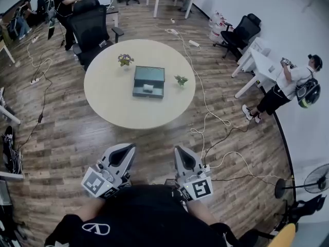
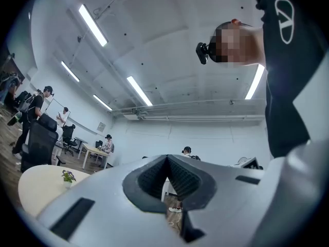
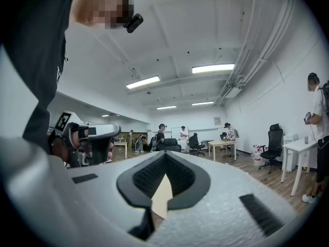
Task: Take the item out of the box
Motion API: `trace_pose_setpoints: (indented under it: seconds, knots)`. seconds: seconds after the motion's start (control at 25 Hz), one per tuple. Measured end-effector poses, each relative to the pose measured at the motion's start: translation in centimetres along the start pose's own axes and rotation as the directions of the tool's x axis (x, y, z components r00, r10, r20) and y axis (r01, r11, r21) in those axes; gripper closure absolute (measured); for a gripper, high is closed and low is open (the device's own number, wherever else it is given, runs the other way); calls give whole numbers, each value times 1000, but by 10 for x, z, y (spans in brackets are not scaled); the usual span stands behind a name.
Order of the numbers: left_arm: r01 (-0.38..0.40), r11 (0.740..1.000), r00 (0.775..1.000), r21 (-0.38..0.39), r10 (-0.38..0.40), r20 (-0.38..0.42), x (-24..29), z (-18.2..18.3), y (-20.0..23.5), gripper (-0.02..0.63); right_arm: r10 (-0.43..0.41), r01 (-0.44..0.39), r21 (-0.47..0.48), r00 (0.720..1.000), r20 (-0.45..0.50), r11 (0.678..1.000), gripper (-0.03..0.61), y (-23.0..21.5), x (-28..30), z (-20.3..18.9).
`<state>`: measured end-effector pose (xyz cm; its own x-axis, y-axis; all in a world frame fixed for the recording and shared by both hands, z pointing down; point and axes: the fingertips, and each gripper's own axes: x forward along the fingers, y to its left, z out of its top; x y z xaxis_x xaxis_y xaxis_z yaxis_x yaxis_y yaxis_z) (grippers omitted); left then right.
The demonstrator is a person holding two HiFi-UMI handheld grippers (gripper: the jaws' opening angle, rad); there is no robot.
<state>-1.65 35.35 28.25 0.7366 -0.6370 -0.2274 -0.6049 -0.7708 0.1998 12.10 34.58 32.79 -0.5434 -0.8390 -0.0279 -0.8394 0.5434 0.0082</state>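
We see the box [image 1: 149, 81] lying open near the middle of the round counter [image 1: 110, 99], in the upper half of the head view, its edges almost square to the frame. The part toward the top of the frame looks like the opened lid. The part below it holds the item [image 1: 148, 88], a small white oblong whose long axis runs left to right in the picture, parallel to the box's near edge. We cannot tell which end is its front. Nothing else shows inside the box. A pot of purple flowers [image 1: 125, 60] stands to the upper left of the box and a small green plant [image 1: 181, 80] just to its right, both apart from it. At the bottom of the frame, well apart from the counter, the left hand-held gripper [image 1: 123, 153] and the right hand-held gripper [image 1: 185, 156] are close to our body. Each is clenched with nothing between its jaws. A black office chair [image 1: 92, 24] stands beyond the counter at upper left, and cables [image 1: 205, 112] trail over the wooden floor [image 1: 61, 138].
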Motion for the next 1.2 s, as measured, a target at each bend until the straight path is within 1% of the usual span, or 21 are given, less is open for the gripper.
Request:
trace_pose_setpoints:
  seconds: [0.16, 0.36, 0.6, 0.8, 0.92, 1.04, 1.2]
  knots:
    - [-2, 1000, 1000, 2, 2, -7, 0, -3, -4, 609, -13, 13, -22, 1000, 3, 1000, 572, -5, -5, 1]
    - [-13, 1000, 1000, 2, 13, -17, 5, -8, -6, 609, -14, 14, -18, 1000, 9, 1000, 572, -13, -8, 0]
    - [-32, 999, 999, 2, 33, -28, 16, -16, -8, 609, 8, -8, -35, 1000, 4, 999, 572, -27, -11, -3]
    - [-66, 997, 998, 29, 66, -17, 28, -22, -19, 609, 23, -23, -29, 999, 22, 999, 572, -47, -23, -6]
    - [-103, 993, 995, 62, 103, 4, 37, -22, -28, 609, 52, -51, -18, 998, 37, 999, 572, -58, -26, -11]
    - [-124, 990, 992, 61, 125, -8, 40, -33, -36, 609, 80, -80, -5, 996, 47, 997, 572, -67, -27, -14]
    - [-161, 982, 987, 94, 161, 16, 56, -30, -41, 609, 105, -105, 5, 992, 64, 994, 572, -80, -26, -17]
